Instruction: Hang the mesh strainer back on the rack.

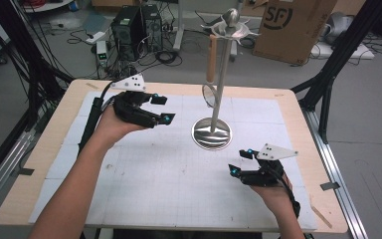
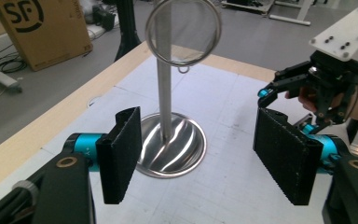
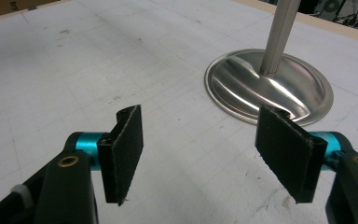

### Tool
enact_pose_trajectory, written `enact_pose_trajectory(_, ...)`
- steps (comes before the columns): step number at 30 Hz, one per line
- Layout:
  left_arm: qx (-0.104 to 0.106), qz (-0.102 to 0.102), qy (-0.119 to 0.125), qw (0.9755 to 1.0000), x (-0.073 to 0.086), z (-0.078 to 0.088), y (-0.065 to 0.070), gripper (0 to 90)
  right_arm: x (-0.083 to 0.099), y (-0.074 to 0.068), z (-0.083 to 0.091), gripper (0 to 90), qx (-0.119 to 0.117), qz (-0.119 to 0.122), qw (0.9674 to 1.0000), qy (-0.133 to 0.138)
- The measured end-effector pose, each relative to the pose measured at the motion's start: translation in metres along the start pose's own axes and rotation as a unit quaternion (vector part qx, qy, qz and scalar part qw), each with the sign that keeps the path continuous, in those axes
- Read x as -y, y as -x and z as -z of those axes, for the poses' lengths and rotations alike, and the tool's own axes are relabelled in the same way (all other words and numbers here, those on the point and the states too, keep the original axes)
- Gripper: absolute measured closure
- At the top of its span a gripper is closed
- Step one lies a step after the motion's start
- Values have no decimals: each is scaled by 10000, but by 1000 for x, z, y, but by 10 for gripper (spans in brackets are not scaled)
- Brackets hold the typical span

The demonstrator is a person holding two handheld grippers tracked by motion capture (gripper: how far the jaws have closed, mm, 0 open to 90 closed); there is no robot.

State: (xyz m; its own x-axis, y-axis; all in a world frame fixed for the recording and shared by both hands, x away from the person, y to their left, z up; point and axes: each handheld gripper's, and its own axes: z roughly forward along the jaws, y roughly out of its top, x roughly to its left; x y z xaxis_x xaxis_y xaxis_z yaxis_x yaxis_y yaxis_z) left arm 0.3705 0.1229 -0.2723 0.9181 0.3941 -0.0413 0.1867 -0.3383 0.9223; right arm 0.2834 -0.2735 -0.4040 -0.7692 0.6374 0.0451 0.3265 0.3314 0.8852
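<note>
High view: both hand-held grippers [image 1: 159, 108] [image 1: 240, 162] gape empty — the left beside the stand [image 1: 212, 132], lined up with its hanging strainer [image 1: 209, 95].

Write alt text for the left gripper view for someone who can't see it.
The left gripper, open and empty, faces a steel stand with a round mesh strainer hanging against its pole. The right gripper, in a hand, is at the right.
</note>
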Motion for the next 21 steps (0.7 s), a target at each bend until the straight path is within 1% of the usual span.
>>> enact_pose_trajectory(2,63,-13,13,10000,3,1,2,327,0,-1,0,318,-6,-20,10000,-3)
enact_pose_trajectory(5,97,32,38,9999,9,3,4,317,0,0,1,318,3,14,10000,18)
enact_pose_trajectory(11,174,-22,-123,9998,22,9,9,291,0,0,1,318,8,1,10000,11)
enact_pose_trajectory(16,194,15,-59,9998,36,16,12,281,0,0,1,318,-2,-16,10000,3)
enact_pose_trajectory(17,206,6,-88,9997,38,16,13,279,0,0,0,318,-5,-17,10000,1)
enact_pose_trajectory(18,195,-35,-173,9997,41,16,14,278,0,0,0,318,-9,-13,10000,3)
enact_pose_trajectory(19,149,-54,-221,9996,43,16,15,276,0,0,0,318,0,-11,10000,5)
enact_pose_trajectory(21,134,-58,-268,9995,47,17,16,267,0,0,0,318,8,-4,10000,3)
